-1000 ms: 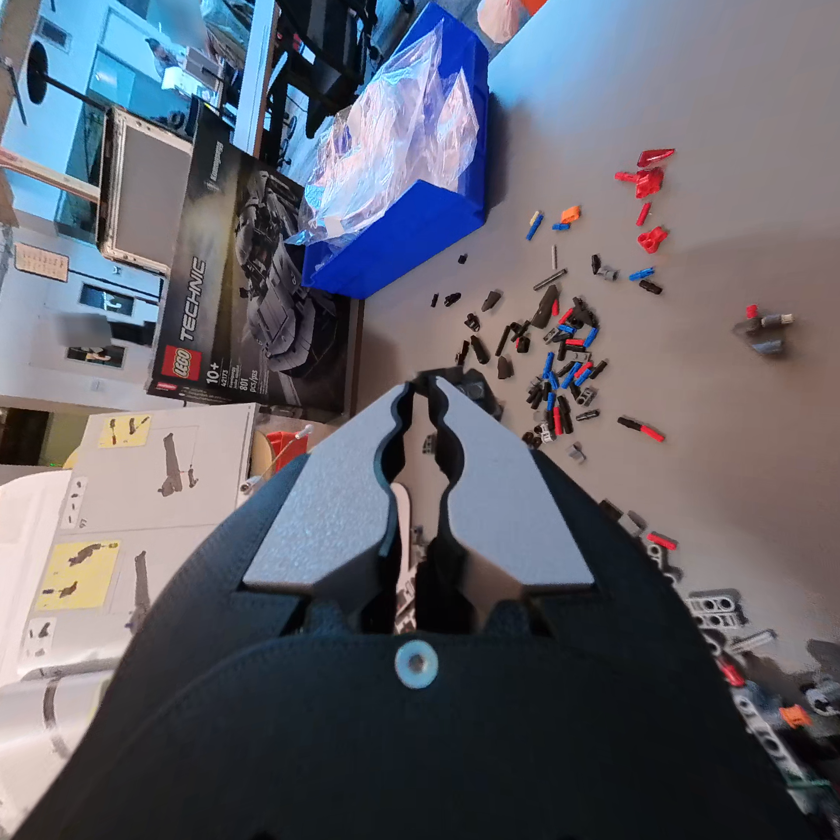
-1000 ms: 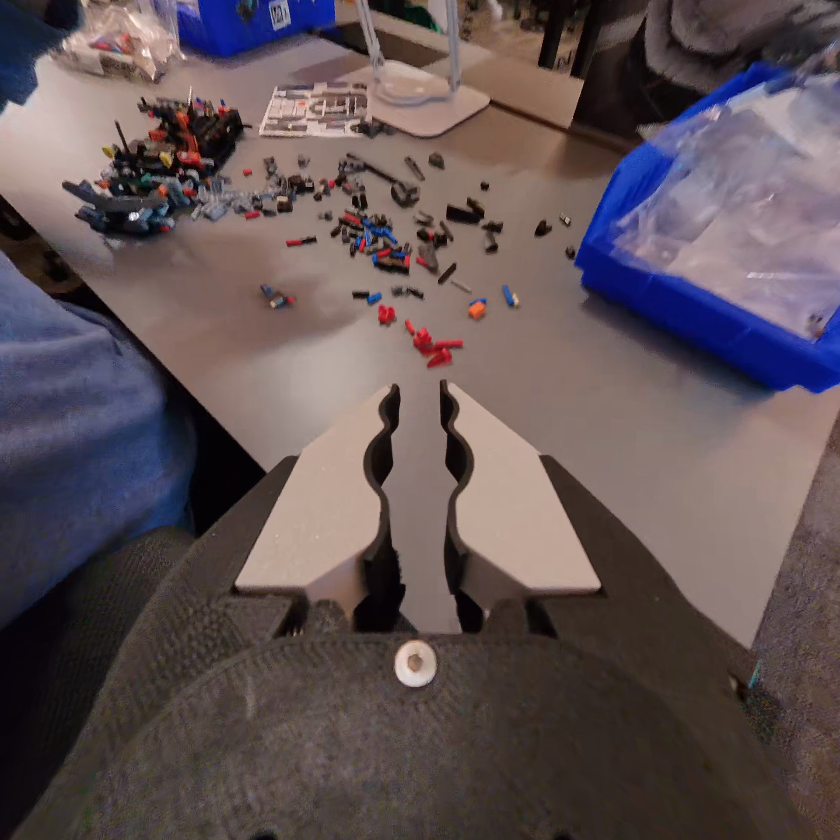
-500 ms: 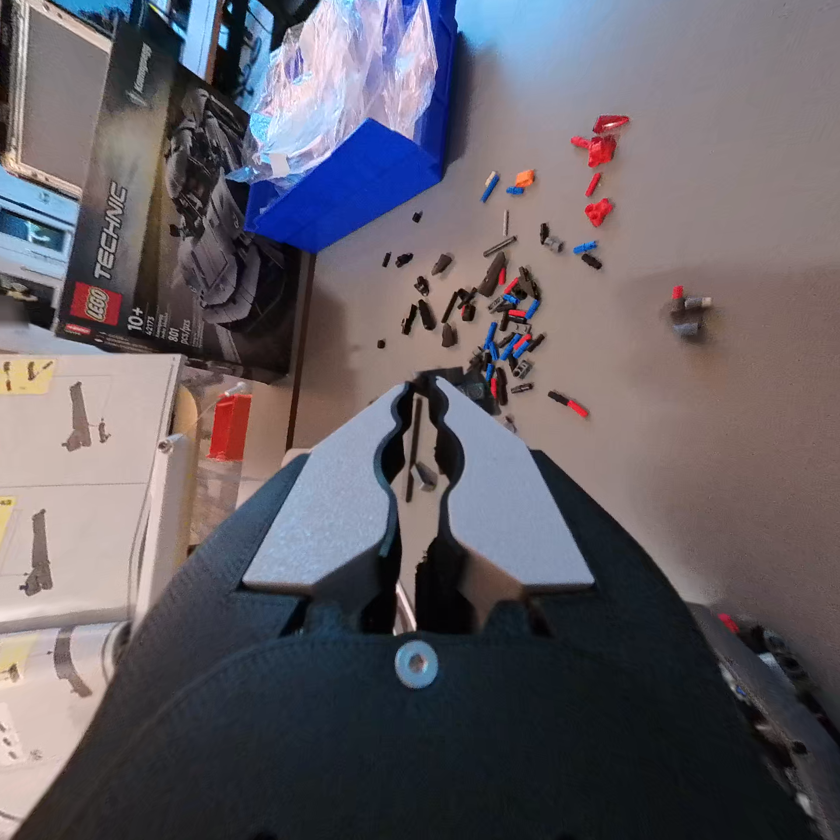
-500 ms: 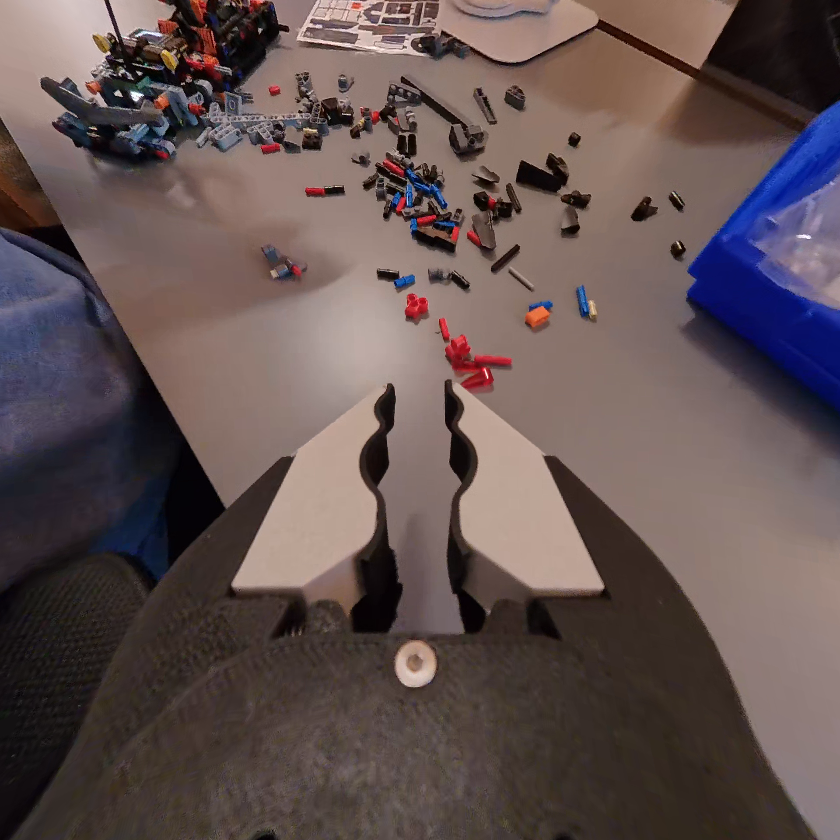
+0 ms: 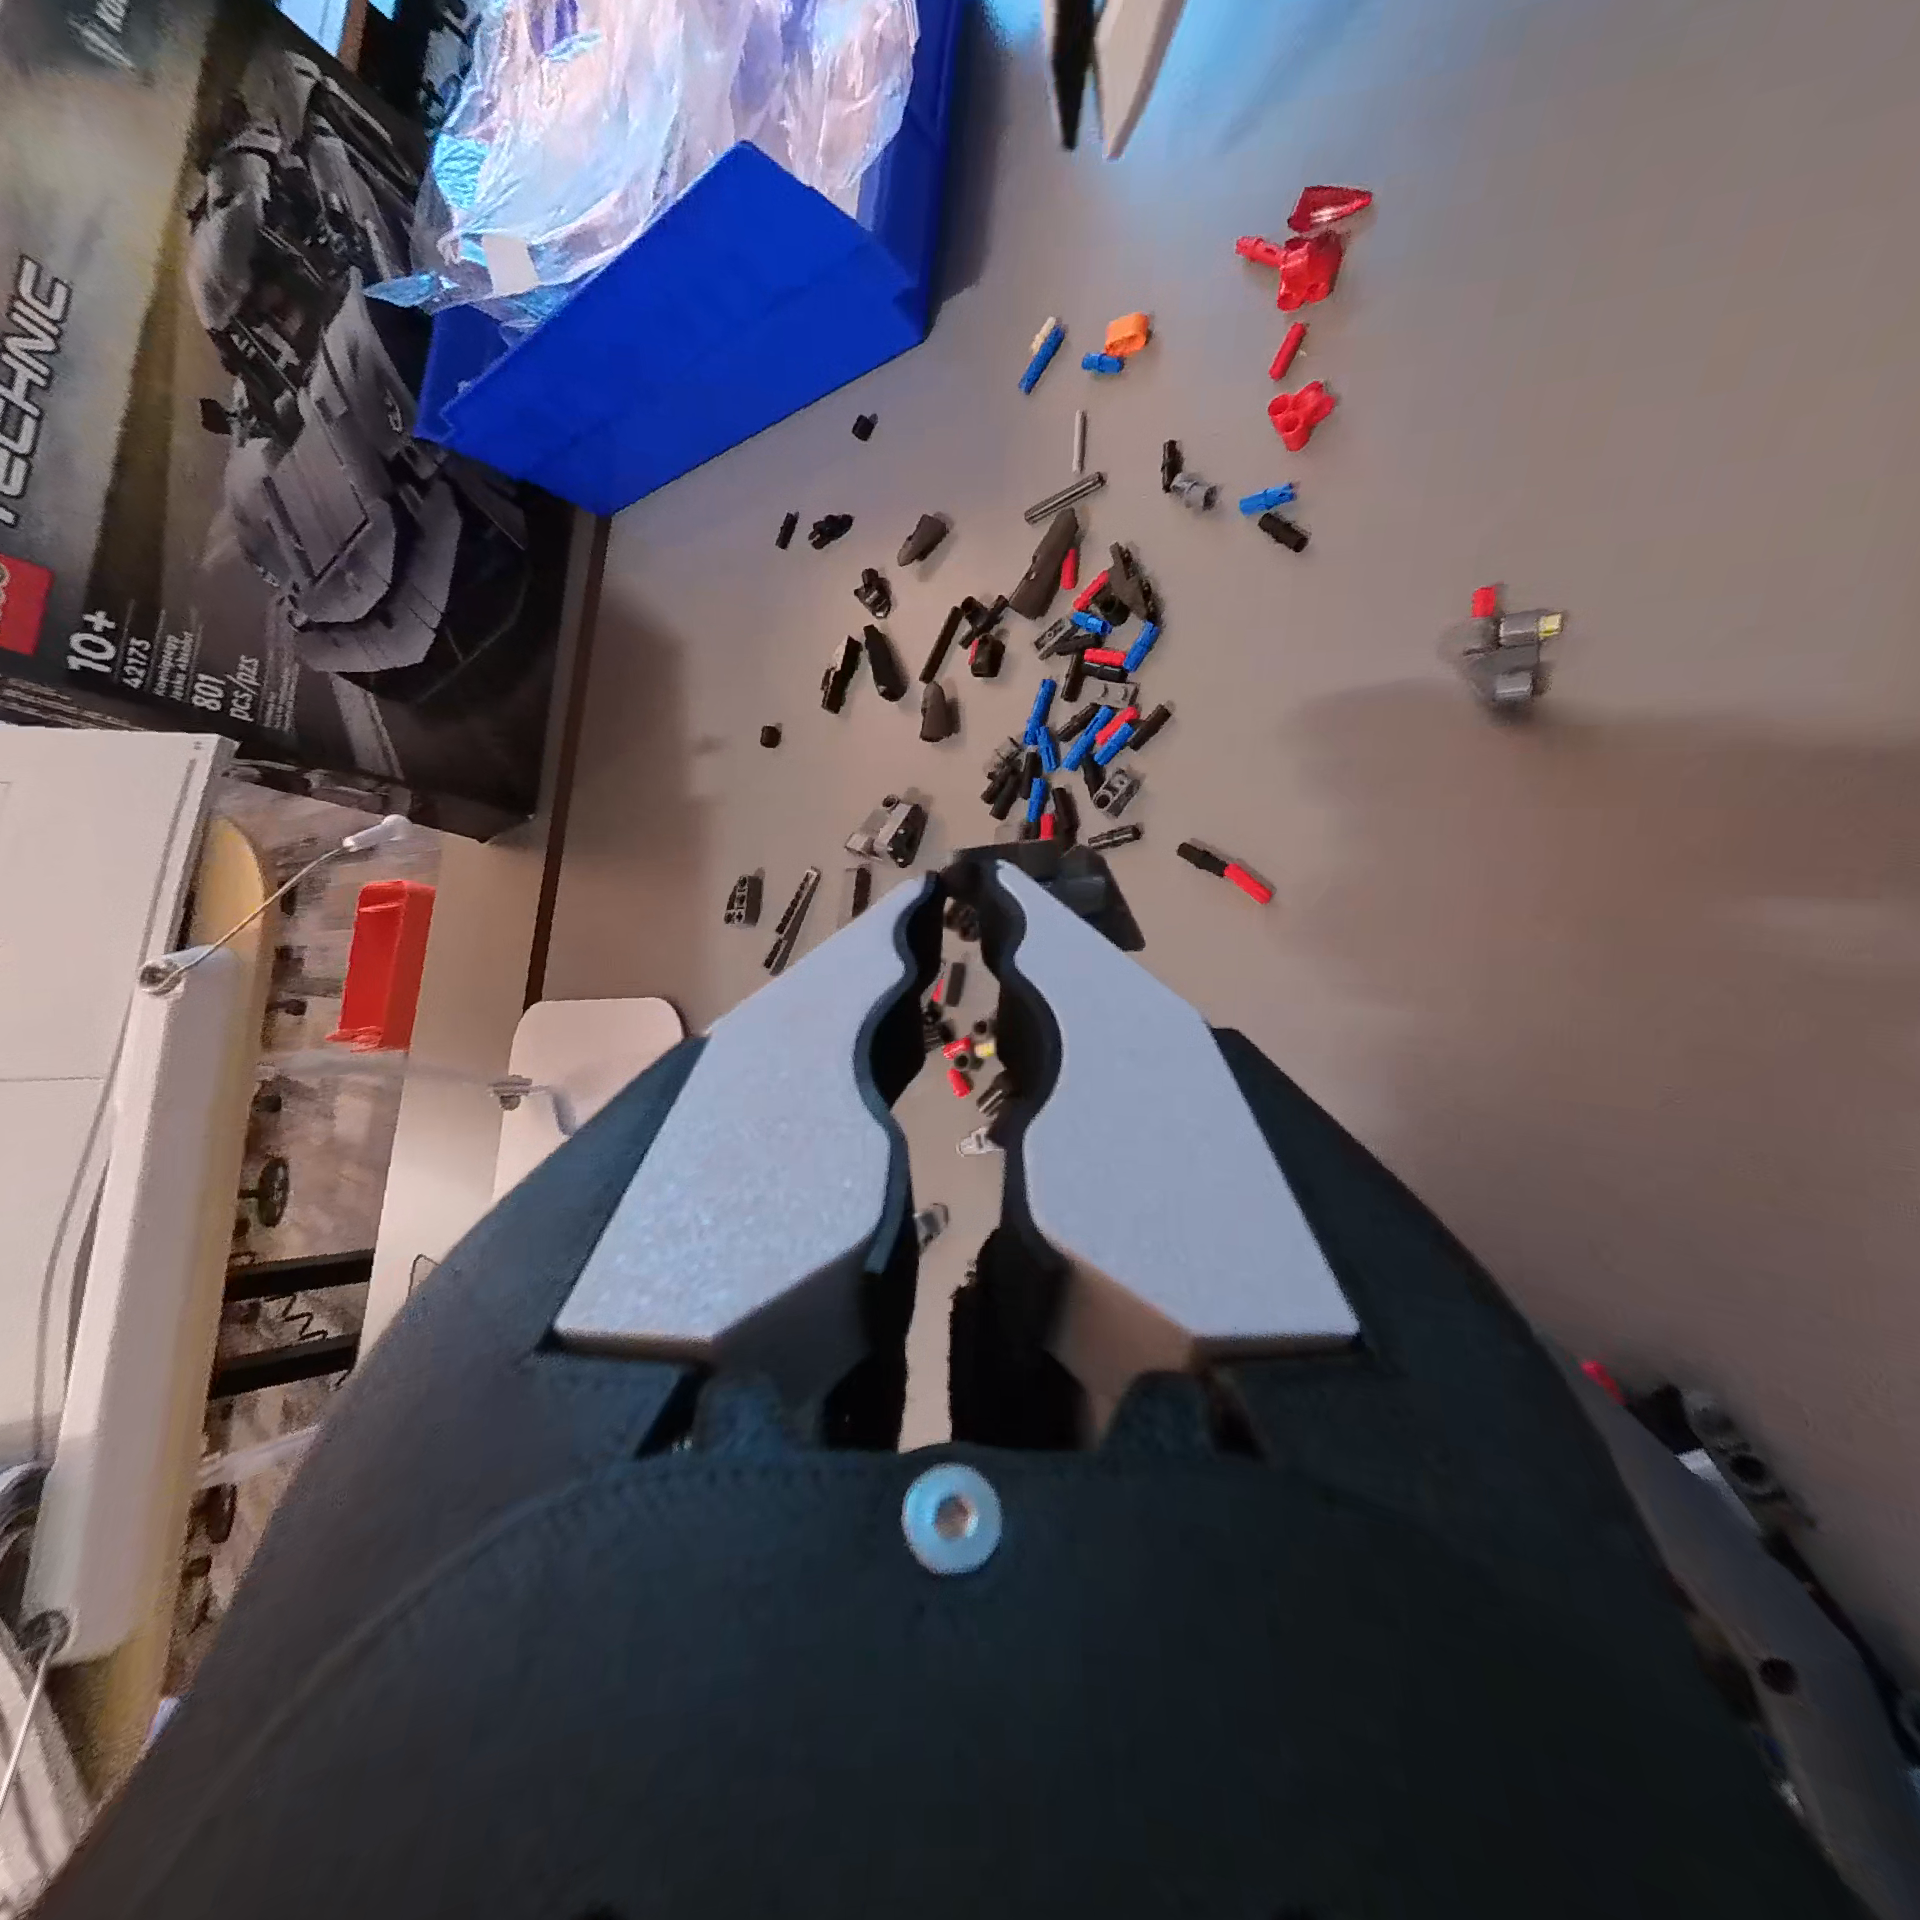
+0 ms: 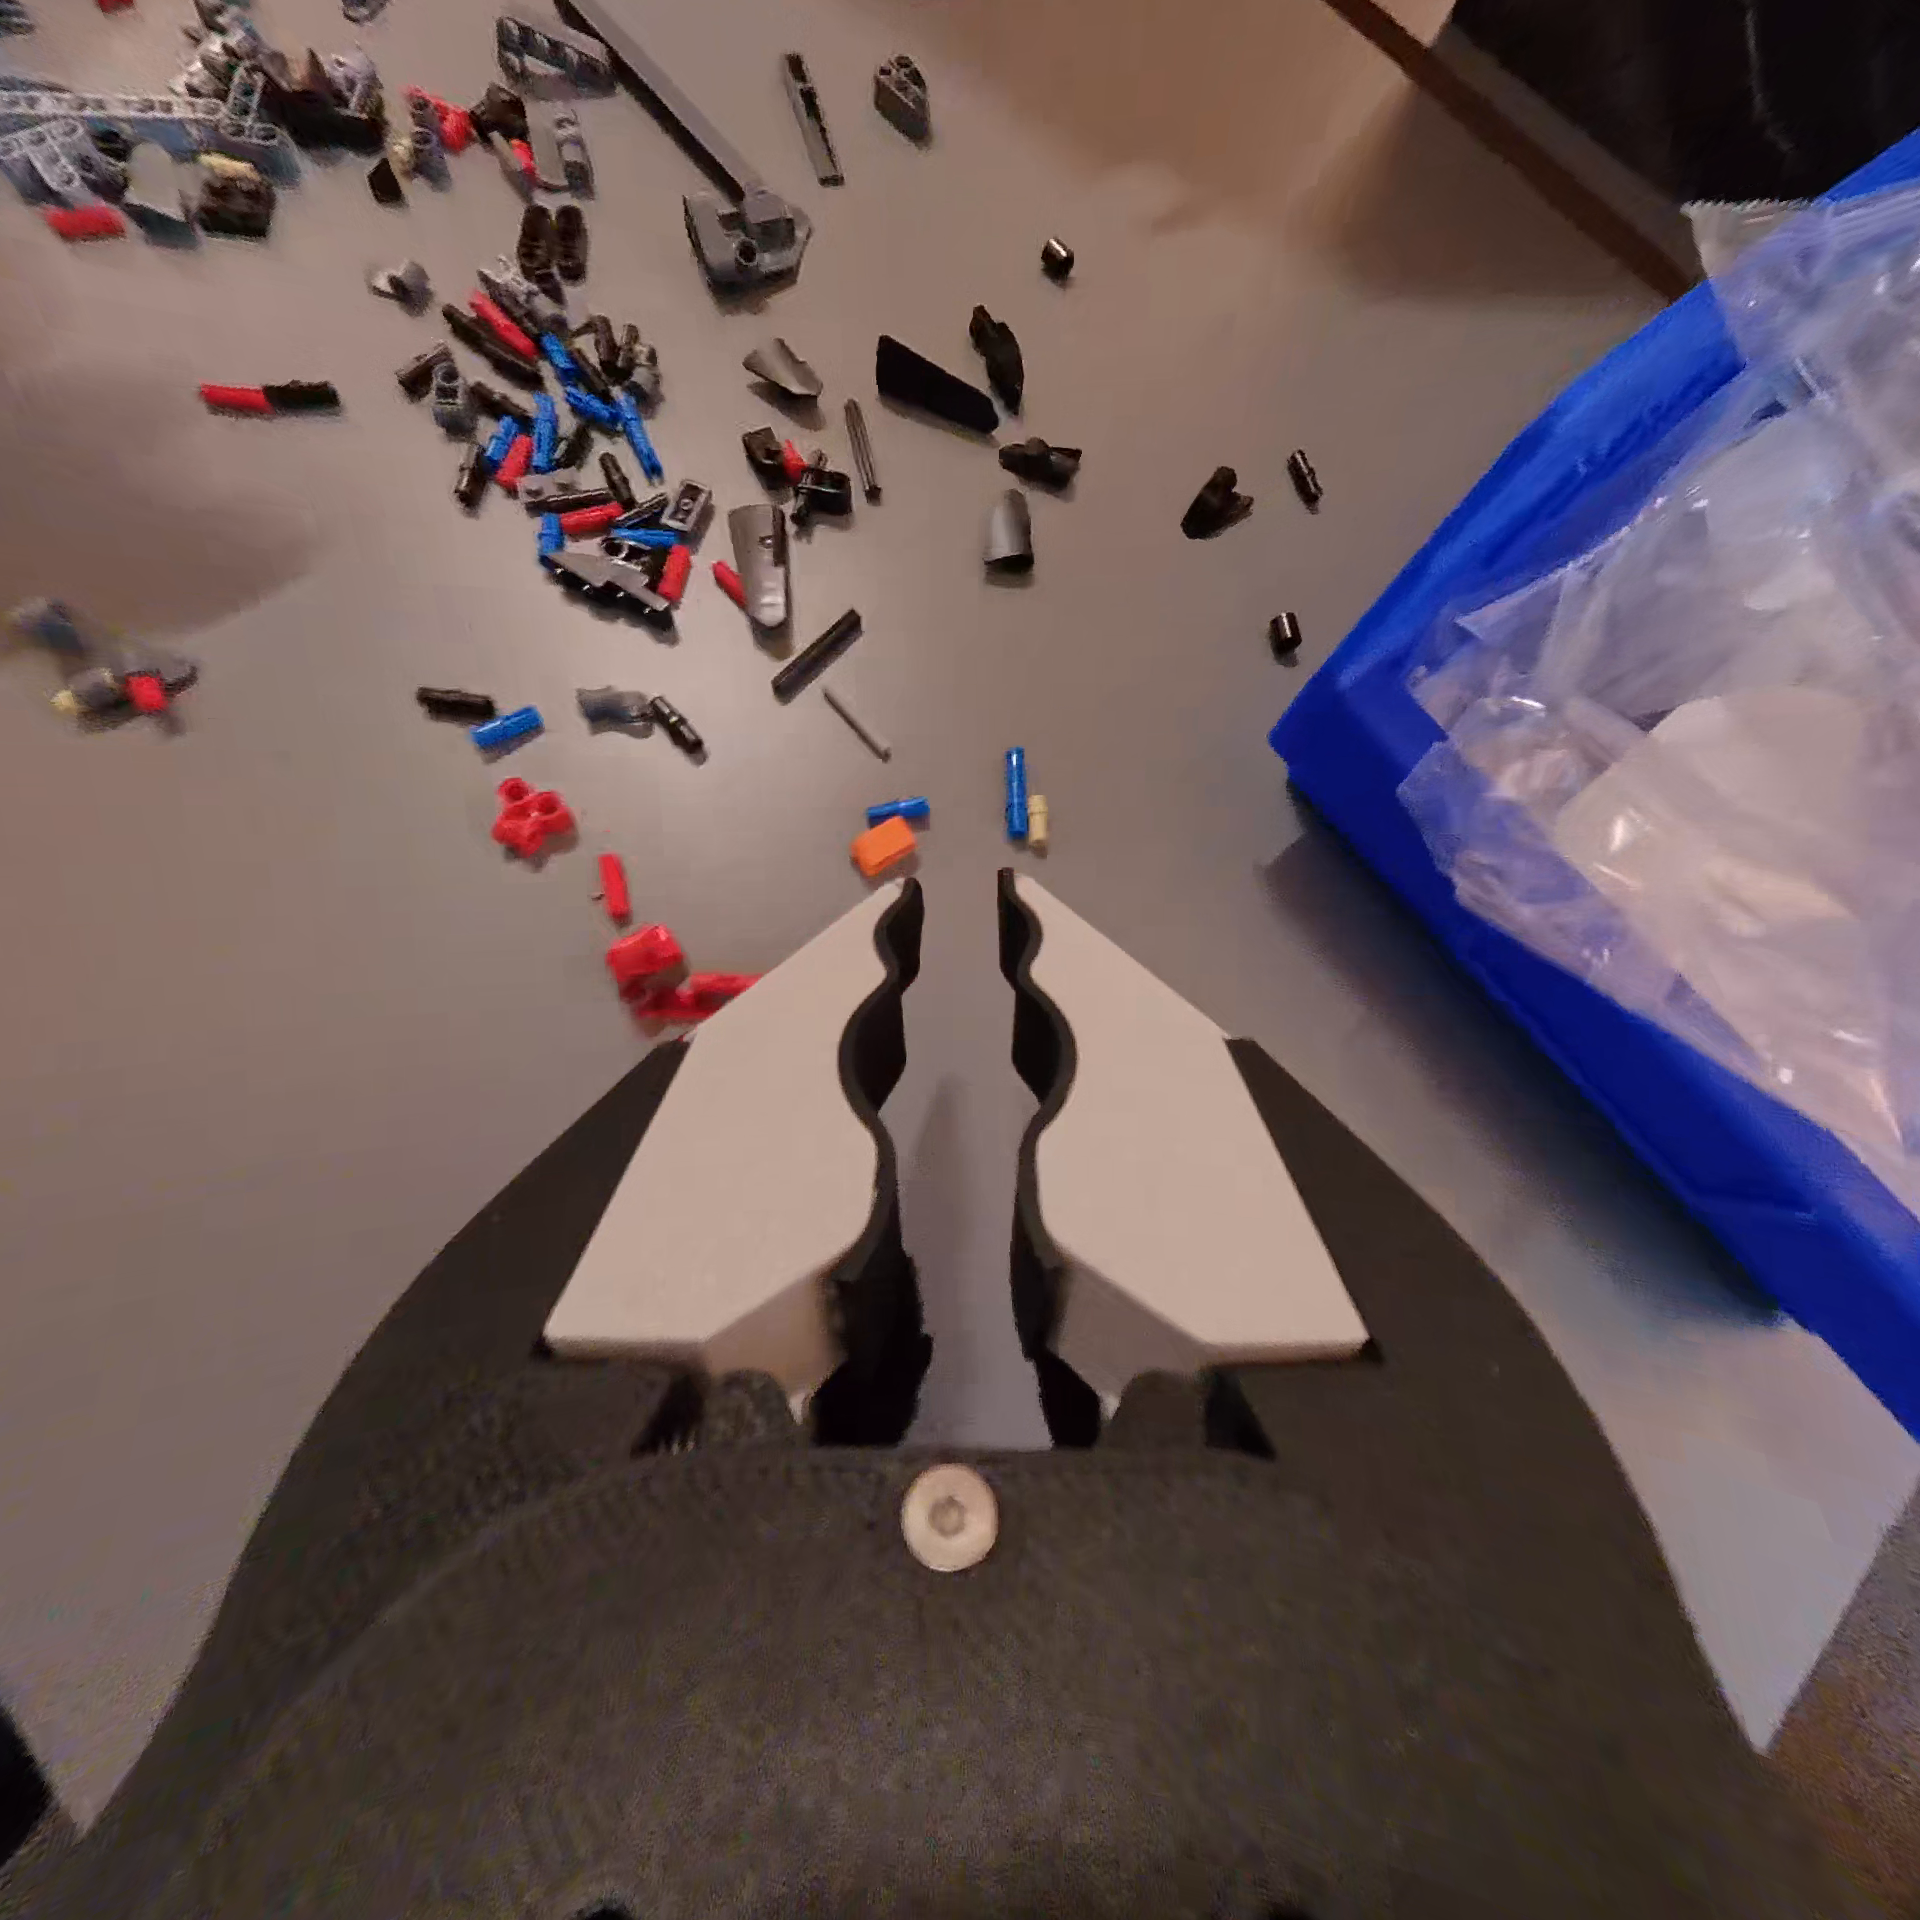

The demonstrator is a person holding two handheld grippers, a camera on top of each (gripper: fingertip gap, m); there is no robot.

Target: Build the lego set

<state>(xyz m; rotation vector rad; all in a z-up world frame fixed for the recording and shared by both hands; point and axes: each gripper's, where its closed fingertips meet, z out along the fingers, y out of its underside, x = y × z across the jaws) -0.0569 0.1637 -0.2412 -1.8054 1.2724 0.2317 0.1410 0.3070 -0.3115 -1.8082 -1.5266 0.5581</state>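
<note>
Loose lego pieces in black, blue and red lie scattered mid-table [image 5: 1081, 675] [image 6: 582, 488]. My left gripper [image 5: 961, 881] hovers over their near end, almost closed, with a dark grey lego piece [image 5: 1086, 883] at its tips. My right gripper [image 6: 956, 883] is open a little and empty, low over the table. Just beyond its tips lie an orange piece [image 6: 885, 844] and a blue pin [image 6: 1015, 790], with red pieces [image 6: 649, 961] to its left. Its fingers [image 5: 1132, 73] show at the top of the left wrist view. A small grey-and-red sub-assembly [image 5: 1501, 644] [image 6: 114, 686] lies apart.
A blue bin [image 6: 1558, 935] [image 5: 675, 343] of clear plastic bags stands right of my right gripper. The partly built model [image 6: 125, 135] is at the far left. The set's box [image 5: 260, 416], a white instruction stand [image 5: 94, 935] and a red object [image 5: 379, 956] lie beyond the table edge. The grippers' ends are close to 25 cm from one another. The right tips stand about 5 cm off the orange piece [image 6: 885, 844]. Look for it in the left wrist view [image 5: 1122, 326] too. From the right gripper's tips to the blue pin [image 6: 1015, 790] is close to 6 cm. The left camera catches it too, in the left wrist view [image 5: 1039, 361]. The small grey-and-red sub-assembly [image 6: 114, 686] lies around 15 cm away from my left fingertips. Look for it in the left wrist view [image 5: 1502, 616] too.
My right gripper has moved forward and down to the orange and blue pieces, with its jaw gap unchanged. My left gripper has shifted along the table, still on the dark piece.
</note>
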